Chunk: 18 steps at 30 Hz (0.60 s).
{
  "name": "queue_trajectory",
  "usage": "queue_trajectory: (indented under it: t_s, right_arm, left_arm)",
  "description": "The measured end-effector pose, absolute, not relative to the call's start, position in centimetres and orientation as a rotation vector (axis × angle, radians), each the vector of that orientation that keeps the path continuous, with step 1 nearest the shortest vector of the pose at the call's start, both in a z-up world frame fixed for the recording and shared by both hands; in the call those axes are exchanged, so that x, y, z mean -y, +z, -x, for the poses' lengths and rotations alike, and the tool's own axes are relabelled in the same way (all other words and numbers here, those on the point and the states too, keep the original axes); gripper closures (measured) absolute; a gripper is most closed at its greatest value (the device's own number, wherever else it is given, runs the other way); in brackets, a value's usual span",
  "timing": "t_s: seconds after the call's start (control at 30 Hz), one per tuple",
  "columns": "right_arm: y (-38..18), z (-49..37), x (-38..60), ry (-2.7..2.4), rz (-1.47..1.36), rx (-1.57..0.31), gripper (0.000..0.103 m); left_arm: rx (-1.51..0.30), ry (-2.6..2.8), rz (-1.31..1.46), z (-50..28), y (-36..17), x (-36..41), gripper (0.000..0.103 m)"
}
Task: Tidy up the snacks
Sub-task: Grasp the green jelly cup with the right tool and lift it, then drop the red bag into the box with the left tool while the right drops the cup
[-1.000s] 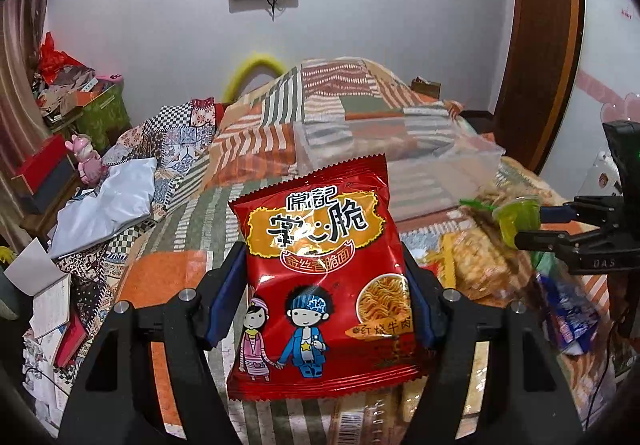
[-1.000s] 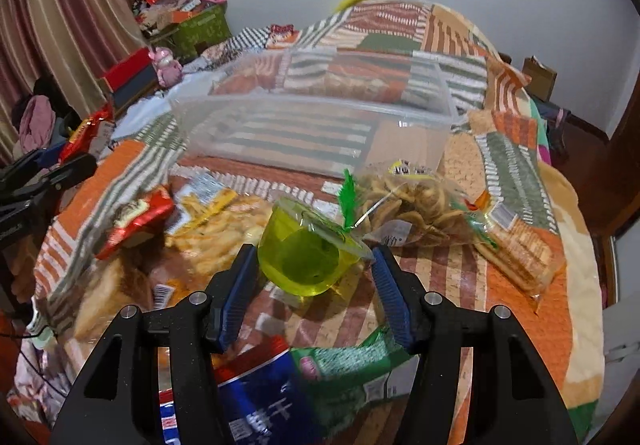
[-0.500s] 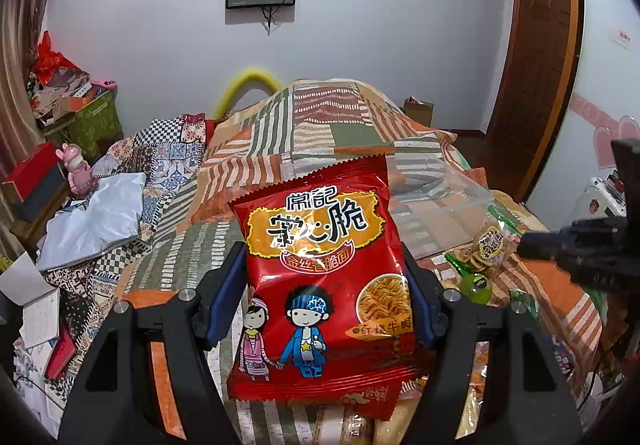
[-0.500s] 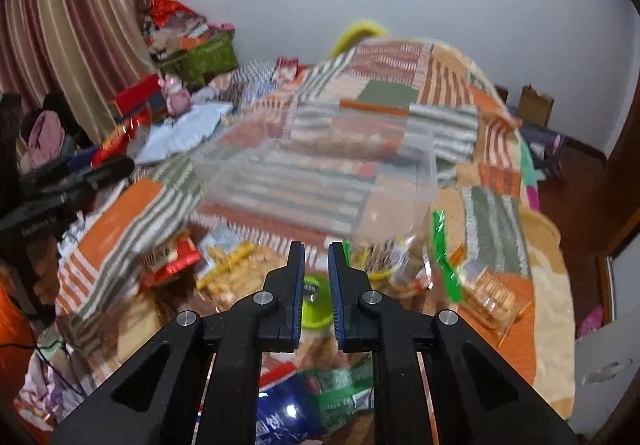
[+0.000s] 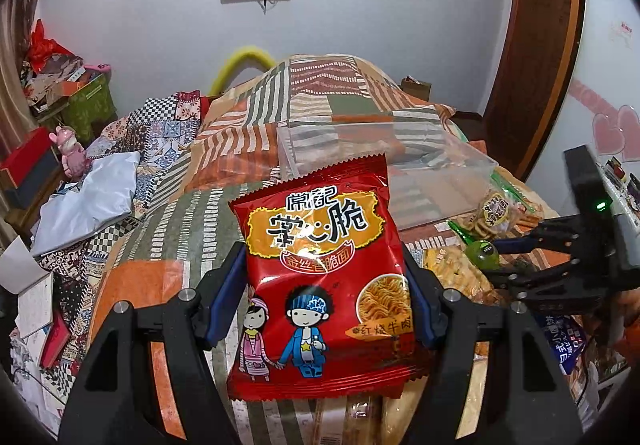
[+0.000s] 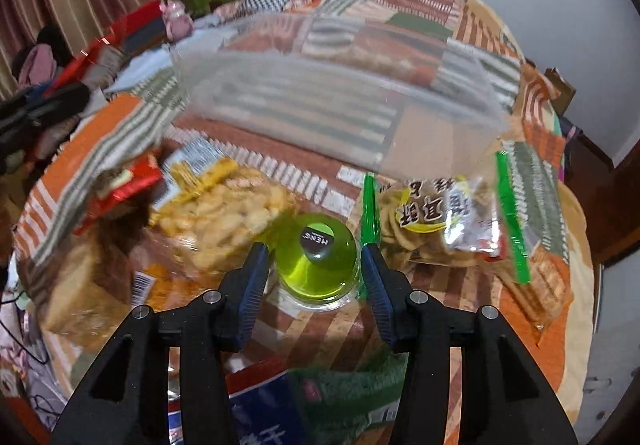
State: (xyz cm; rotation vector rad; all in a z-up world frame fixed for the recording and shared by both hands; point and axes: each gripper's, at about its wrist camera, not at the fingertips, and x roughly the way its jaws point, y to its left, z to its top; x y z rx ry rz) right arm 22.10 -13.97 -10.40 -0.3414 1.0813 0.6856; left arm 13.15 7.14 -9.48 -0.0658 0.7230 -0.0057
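My left gripper (image 5: 320,293) is shut on a red noodle-snack packet (image 5: 320,285) and holds it upright above the bed. My right gripper (image 6: 314,265) is shut on a green jelly cup (image 6: 316,257), bottom toward the camera, above the snack pile. The cup and right gripper also show in the left wrist view (image 5: 482,255) at right. A clear plastic bin (image 6: 340,97) stands on the striped quilt beyond the snacks; it also shows in the left wrist view (image 5: 400,149), behind the packet.
Loose snacks lie on the quilt: a yellow cracker bag (image 6: 224,221), a clear green-edged biscuit bag (image 6: 440,221), a red packet (image 6: 120,189), a blue bag (image 6: 260,413). Clutter and a pink toy (image 5: 72,149) sit left. A door (image 5: 536,45) stands right.
The right gripper was shut with the jelly cup hidden behind its fingers half a second ago; now it holds the cup between its pads, turned bottom-up. The left gripper keeps the red packet, slightly raised.
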Motion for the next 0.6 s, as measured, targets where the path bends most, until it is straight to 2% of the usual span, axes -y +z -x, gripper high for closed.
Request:
queue_trajectory:
  t_s: [0.3,0.6]
  right_arm:
    - [-9.6,-21.7,14.7,0.666,0.308,-1.02,0.06]
    - [-4.3,-21.5,16.2,0.668,0.203,-0.886,0.06]
  left_arm:
    - [-0.716,-0.003,0.06,-13.8,-9.3,-7.0,0.033]
    - [-0.685,-0.007,0.086,-15.6,-7.4,-6.9,0.033]
